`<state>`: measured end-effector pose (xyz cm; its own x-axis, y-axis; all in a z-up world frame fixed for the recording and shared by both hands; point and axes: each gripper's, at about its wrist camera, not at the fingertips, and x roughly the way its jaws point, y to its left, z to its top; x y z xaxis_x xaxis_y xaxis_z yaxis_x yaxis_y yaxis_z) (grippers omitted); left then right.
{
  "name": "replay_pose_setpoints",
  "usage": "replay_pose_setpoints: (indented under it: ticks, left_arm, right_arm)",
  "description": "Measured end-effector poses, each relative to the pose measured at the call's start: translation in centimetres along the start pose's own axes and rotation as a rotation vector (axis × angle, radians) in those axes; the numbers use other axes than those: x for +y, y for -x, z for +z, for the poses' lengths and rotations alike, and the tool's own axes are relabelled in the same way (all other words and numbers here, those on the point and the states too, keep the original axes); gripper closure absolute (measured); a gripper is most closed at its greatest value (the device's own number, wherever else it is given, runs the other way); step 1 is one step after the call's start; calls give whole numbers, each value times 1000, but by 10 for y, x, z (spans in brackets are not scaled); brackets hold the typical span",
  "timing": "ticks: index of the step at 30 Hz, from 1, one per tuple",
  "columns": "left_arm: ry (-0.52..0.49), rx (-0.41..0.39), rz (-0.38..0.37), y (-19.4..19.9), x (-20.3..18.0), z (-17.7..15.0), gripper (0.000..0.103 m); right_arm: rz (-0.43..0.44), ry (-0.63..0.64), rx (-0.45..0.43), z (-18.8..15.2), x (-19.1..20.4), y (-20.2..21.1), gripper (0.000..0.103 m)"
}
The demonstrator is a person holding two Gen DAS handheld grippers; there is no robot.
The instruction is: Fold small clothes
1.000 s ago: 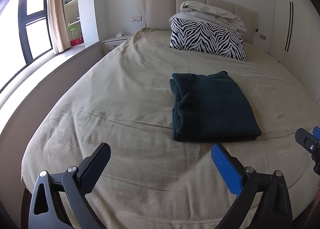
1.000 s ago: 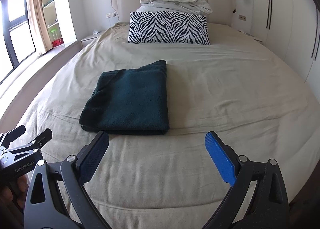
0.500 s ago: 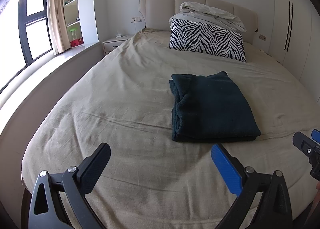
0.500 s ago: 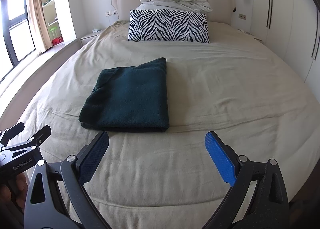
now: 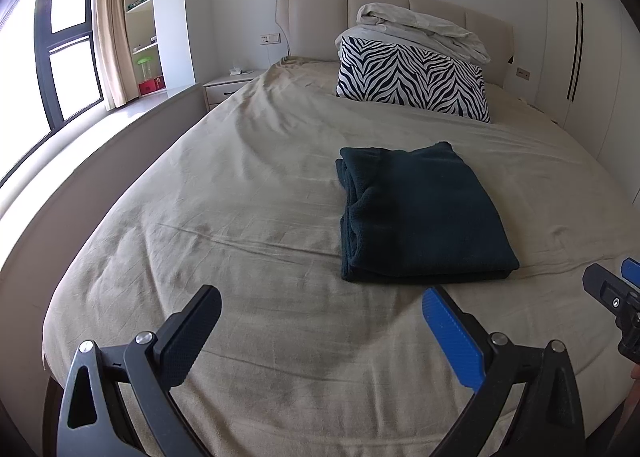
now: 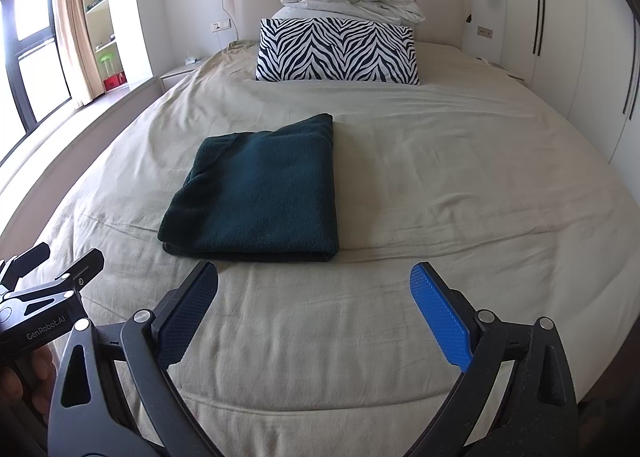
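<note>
Both claws have drifted slightly back from the garment (image 6: 256, 189), which lies folded flat mid-bed (image 6: 440, 185). Left claw (image 5: 320, 331) and right claw (image 6: 314, 309) hang open, empty. Folding looks finished.

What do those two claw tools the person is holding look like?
Each claw, left and right, is a black frame with silver rivets and two flat textured pads, one black and one bright blue. The left claw's body reads "GenRobot.AI" in white.

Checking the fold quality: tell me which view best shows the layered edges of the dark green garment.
Left wrist view: the dark green garment shows its stacked, rumpled layers along its left side. The right wrist view shows mainly the smooth top and near edge.
</note>
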<state>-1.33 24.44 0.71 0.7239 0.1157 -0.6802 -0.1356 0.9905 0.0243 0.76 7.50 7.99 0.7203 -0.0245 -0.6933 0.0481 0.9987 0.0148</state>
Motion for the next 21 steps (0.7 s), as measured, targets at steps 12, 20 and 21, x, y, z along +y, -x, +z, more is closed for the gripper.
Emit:
replay_pose_setpoints:
  ticks: [12,20,21]
  left_arm:
    - [0,0,1,1,-2,-1,0]
    - [0,0,-4,1,-3,0,0]
    - [-1,0,-4,1,-3,0,0]
  right_arm:
    - [1,1,2,0,-1,0,5]
    - [1,1,2,0,-1,0,5]
    - [2,1,3,0,-1,0,5]
